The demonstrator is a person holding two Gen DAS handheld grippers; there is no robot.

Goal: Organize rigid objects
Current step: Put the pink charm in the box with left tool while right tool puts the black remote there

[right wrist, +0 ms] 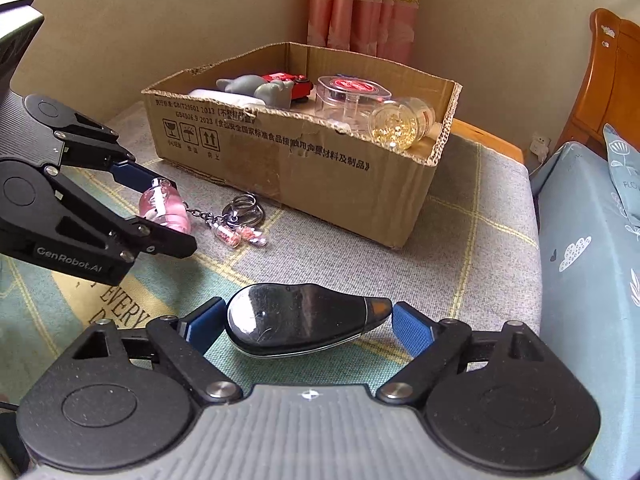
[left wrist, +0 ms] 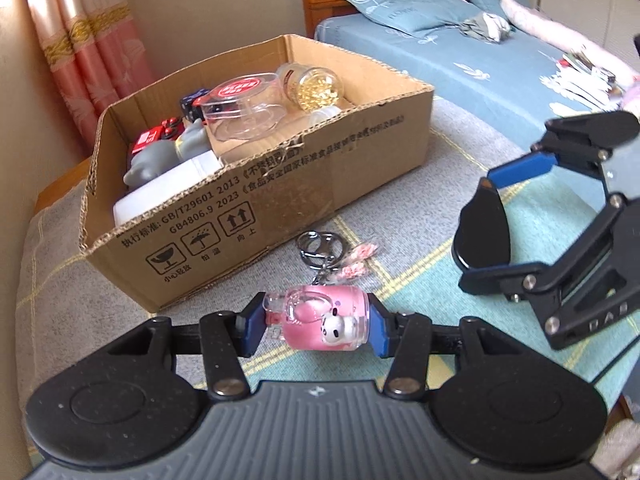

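My left gripper (left wrist: 318, 326) is shut on a pink bottle-shaped keychain charm (left wrist: 320, 320) with a small panda figure; its chain, rings and two tiny vials (left wrist: 332, 256) trail on the cloth. It also shows in the right wrist view (right wrist: 166, 206). My right gripper (right wrist: 306, 324) is shut on a glossy black teardrop-shaped object (right wrist: 300, 318), also seen in the left wrist view (left wrist: 482, 236). An open cardboard box (left wrist: 280, 184) stands beyond both, holding a grey toy (left wrist: 160, 156), a clear round case with red lid (left wrist: 244, 100), a jar of gold beads (left wrist: 316, 86) and a white item.
Everything rests on a grey and teal checked cloth (right wrist: 460, 240). A bed with blue sheets and pillows (left wrist: 460, 52) lies to the right. Pink curtains (right wrist: 364, 4) hang behind the box. A wooden headboard (right wrist: 612, 76) stands at the right.
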